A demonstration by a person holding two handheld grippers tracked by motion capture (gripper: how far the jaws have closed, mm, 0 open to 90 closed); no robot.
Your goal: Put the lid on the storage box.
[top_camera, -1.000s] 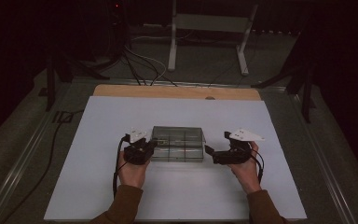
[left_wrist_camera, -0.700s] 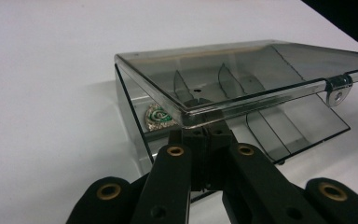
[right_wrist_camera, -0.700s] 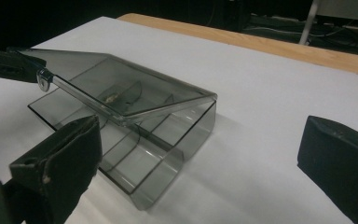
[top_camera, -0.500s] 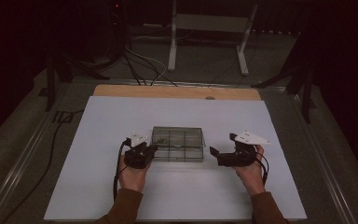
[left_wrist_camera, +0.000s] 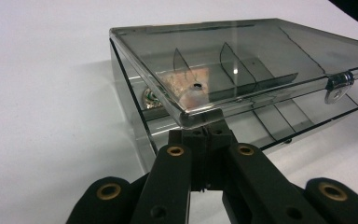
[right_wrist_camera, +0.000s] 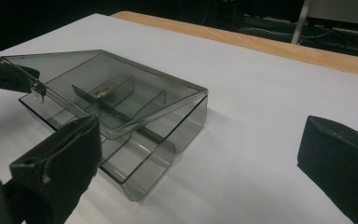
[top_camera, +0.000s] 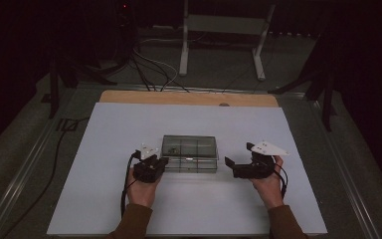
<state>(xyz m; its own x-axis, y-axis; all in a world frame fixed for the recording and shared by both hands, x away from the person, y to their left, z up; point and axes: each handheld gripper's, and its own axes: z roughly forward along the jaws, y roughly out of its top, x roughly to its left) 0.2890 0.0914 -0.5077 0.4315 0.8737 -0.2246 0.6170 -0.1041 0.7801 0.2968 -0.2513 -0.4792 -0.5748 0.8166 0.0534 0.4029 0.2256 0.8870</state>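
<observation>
Currently, lid (left_wrist_camera: 242,60) of smoked plastic box (top_camera: 189,154), mid-table (top_camera: 104,149), is raised partway. Left gripper (left_wrist_camera: 207,133) is clamped on its front corner; right gripper (right_wrist_camera: 200,154) is held wide open, empty. Full opening is judged outstanding.

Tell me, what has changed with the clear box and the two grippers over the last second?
The right gripper has drawn back from the box's right side and now stands apart with open jaws. The lid of the clear box is now lifted at the front, with the closed left gripper under its corner. The box sits at the same place on the white table, and both hands have hardly moved.
</observation>
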